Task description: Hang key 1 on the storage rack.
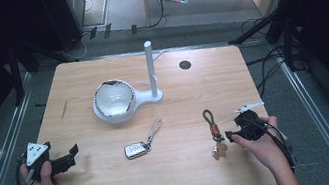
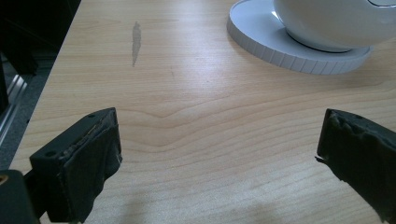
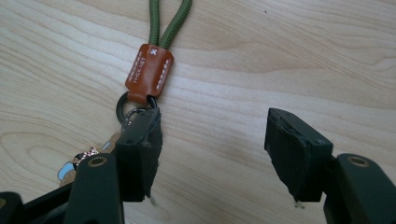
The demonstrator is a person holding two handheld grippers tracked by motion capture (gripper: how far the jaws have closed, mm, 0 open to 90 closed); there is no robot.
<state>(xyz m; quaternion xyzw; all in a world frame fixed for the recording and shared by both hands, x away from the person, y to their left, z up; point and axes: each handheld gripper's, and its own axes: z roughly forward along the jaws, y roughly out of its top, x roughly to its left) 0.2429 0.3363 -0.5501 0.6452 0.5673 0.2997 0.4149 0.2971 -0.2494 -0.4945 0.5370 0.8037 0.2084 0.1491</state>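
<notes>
Black right gripper point(image 3: 212, 154) agape beside keychain point(image 3: 148, 70).

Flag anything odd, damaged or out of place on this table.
A grey streak mars the tabletop left of the white stand's base, like a scrape or stain. Otherwise nothing stands out.
</notes>
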